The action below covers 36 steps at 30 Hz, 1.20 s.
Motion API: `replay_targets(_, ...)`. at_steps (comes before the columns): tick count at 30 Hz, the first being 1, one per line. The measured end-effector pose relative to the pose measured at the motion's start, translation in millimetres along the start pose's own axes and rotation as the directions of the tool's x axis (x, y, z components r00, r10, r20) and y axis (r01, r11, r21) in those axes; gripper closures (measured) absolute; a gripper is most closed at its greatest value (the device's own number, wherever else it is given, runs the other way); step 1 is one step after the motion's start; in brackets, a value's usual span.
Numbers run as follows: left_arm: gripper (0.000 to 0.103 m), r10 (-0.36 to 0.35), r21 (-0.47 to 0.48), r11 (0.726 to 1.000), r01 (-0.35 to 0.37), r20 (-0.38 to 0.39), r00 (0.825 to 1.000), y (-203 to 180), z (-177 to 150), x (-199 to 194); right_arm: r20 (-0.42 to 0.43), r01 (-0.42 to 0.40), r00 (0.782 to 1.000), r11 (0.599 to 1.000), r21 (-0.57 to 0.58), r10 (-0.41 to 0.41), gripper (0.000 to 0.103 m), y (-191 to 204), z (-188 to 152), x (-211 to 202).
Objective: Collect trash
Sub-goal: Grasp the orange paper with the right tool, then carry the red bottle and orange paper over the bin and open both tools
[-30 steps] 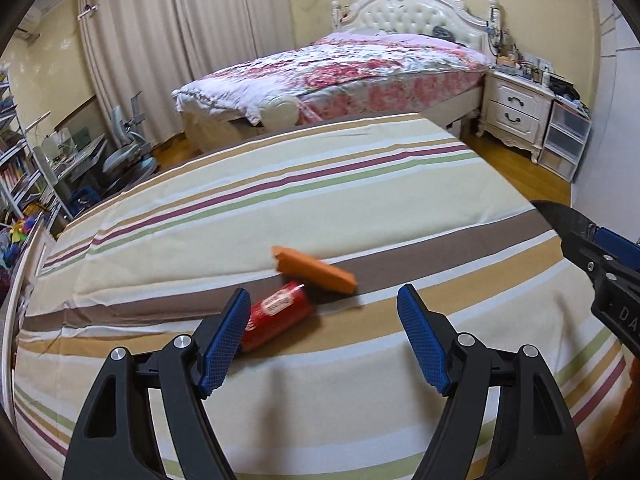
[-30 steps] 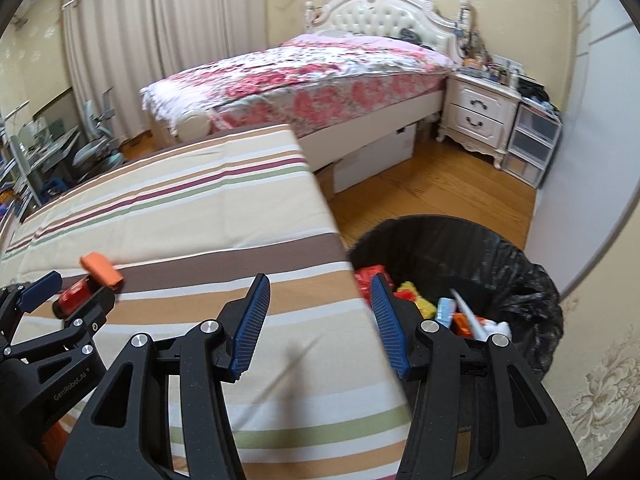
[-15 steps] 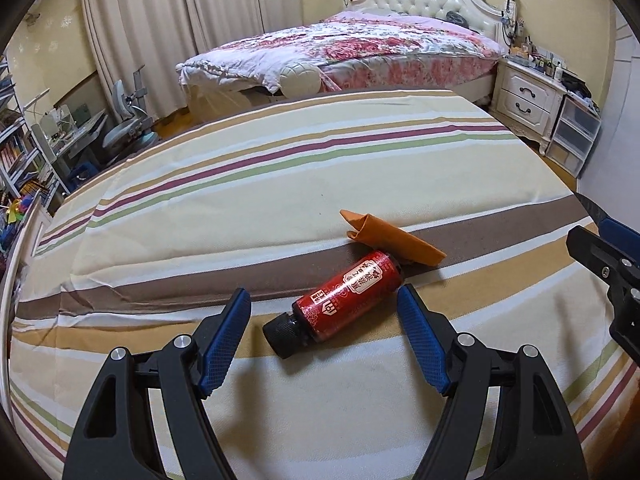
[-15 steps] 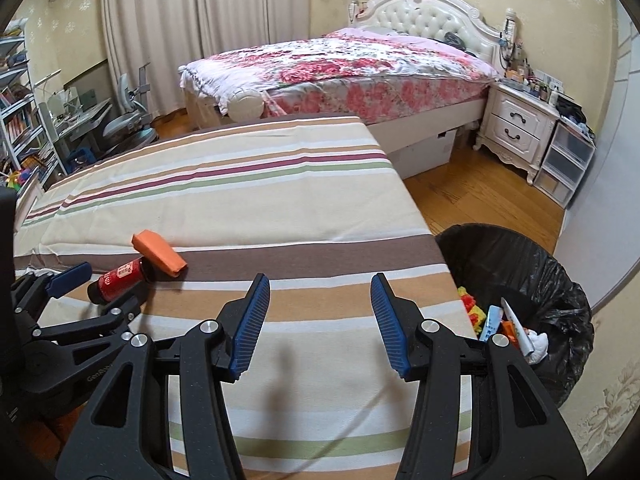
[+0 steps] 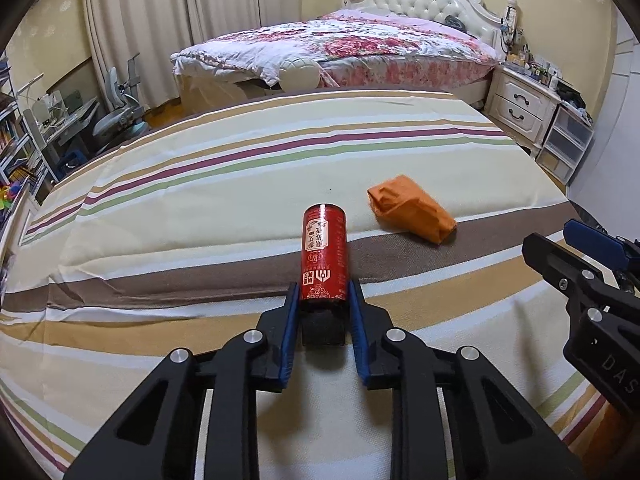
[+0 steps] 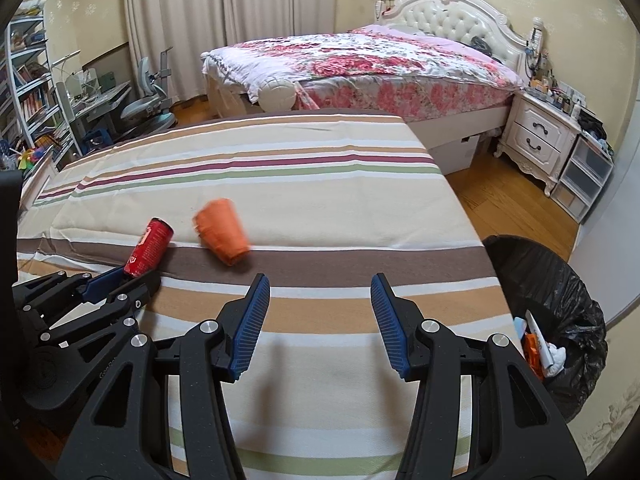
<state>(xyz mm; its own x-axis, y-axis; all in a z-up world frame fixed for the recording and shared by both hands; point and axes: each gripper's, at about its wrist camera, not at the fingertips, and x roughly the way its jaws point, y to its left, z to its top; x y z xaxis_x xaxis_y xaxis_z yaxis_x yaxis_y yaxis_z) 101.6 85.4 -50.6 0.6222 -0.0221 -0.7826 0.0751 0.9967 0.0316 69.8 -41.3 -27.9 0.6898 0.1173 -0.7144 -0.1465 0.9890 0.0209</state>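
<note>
Bottle now in closing left claw, orange wrapper nr.

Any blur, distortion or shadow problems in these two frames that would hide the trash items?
Left wrist view: heavy fisheye bowing, dark corners, red bottle sharp, orange paper cup slightly soft. Right wrist view: the cup is motion-smeared, the bottle readable, soft shadows on the striped cloth under the right gripper; nothing hidden.

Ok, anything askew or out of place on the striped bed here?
Two bits of trash on the striped cover: a crumpled orange wrapper lying loose, and a red bottle on its side, its capped end between the closing jaws of the left hand-held gripper. Nothing spilled.
</note>
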Motion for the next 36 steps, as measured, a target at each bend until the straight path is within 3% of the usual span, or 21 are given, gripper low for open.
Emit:
replay_targets(12, 0.078, 0.035, -0.068, 0.997, -0.035, 0.005, 0.999, 32, -5, -6, -0.044, -0.092, 0.995, 0.993, -0.071, 0.089, 0.051, 42, 24, 32)
replay_targets(19, 0.078, 0.063, -0.1, 0.993, -0.062, 0.007, 0.998, 50, -6, -8, -0.075, -0.088, 0.994, 0.992, -0.094, 0.081, 0.051, 56, 30, 51)
replay_targets(22, 0.078, 0.064, -0.108, 0.992, -0.062, 0.01, 0.998, 53, -7, -9, -0.092, -0.09, 0.993, 0.991, -0.102, 0.081, 0.069, 57, 28, 56)
replay_targets(26, 0.078, 0.066, -0.105, 0.992, -0.064, 0.019, 0.998, 53, -7, -10, -0.084, -0.09, 0.993, 0.99, -0.113, 0.081, 0.077, 57, 26, 53)
replay_targets(36, 0.078, 0.043, -0.074, 0.997, -0.038, 0.061, 0.997, 33, -2, -23, -0.024, -0.069, 0.997, 0.997, -0.038, 0.068, 0.078, 20, 20, 18)
